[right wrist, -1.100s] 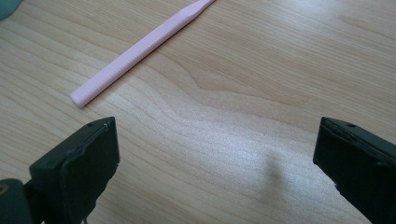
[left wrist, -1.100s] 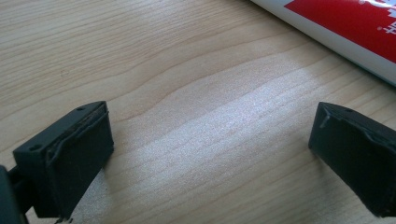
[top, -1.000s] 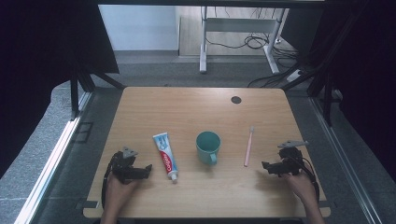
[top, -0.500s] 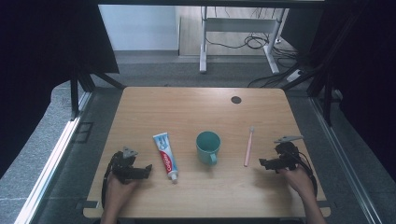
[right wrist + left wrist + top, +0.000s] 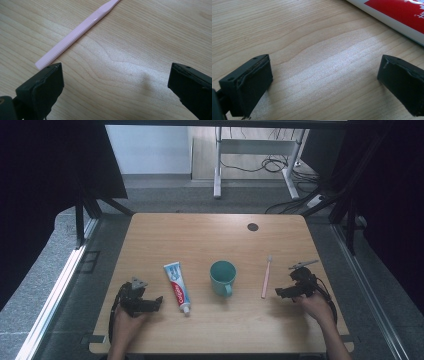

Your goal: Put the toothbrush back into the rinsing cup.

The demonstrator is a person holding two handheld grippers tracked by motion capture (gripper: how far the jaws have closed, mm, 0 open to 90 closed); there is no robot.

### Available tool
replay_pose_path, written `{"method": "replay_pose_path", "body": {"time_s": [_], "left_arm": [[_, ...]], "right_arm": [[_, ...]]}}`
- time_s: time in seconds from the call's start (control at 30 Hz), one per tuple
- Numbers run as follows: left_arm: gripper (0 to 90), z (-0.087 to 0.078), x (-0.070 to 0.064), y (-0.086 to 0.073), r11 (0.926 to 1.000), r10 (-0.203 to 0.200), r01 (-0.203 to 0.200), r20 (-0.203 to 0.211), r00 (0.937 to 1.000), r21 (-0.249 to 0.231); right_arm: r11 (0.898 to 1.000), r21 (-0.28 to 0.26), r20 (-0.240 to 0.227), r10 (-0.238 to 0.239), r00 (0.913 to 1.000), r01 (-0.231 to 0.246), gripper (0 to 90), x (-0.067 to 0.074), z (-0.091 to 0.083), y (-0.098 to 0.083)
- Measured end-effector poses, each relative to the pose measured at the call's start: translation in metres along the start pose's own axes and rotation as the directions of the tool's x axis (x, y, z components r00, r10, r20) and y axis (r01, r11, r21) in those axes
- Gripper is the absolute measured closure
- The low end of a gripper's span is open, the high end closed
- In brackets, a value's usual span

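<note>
On the wooden table (image 5: 210,240) lie a white and red toothpaste tube (image 5: 176,285), a teal mug (image 5: 222,277) and a pink toothbrush (image 5: 266,277), side by side. My left gripper (image 5: 154,301) rests near the front left, just left of the tube, open over bare wood (image 5: 324,75); the tube's edge (image 5: 397,17) crosses its view's upper right. My right gripper (image 5: 281,292) sits close to the right of the toothbrush handle, open, with the pink handle (image 5: 77,32) running past its left jaw.
A dark round spot (image 5: 253,226) marks the table's far right part. Beyond the table stand a desk frame with cables (image 5: 260,165) and black curtains at both sides. A metal rail (image 5: 55,290) runs along the floor on the left.
My right gripper has slid left and slightly forward, ending nearer the toothbrush handle. The left gripper and the objects have stayed put.
</note>
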State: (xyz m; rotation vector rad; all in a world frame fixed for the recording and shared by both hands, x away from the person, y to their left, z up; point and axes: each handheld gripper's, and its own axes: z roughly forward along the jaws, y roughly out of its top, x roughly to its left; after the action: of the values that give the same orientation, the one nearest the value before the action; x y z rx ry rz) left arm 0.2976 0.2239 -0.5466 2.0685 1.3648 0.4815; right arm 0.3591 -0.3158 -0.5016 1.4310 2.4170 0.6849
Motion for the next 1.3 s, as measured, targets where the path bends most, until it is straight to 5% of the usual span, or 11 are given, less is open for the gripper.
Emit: {"method": "replay_pose_path", "body": {"time_s": [0.37,1.0,1.3], "left_arm": [[0.0,0.0,0.0,0.0,1.0,0.0,0.0,0.0,1.0,0.001],[0.0,0.0,0.0,0.0,1.0,0.001,-0.001,0.0,1.0,0.002],[0.0,0.0,0.0,0.0,1.0,0.001,-0.001,0.0,1.0,0.003]], "right_arm": [[0.998,0.066,-0.024,0.006,0.9997,-0.005,1.5,0.001,0.007,0.017],[0.984,0.177,-0.079,0.008,0.9968,0.006,37.7,0.014,0.021,0.056],[0.976,0.216,-0.064,0.001,0.9979,0.013,44.6,0.021,0.032,0.072]]}}
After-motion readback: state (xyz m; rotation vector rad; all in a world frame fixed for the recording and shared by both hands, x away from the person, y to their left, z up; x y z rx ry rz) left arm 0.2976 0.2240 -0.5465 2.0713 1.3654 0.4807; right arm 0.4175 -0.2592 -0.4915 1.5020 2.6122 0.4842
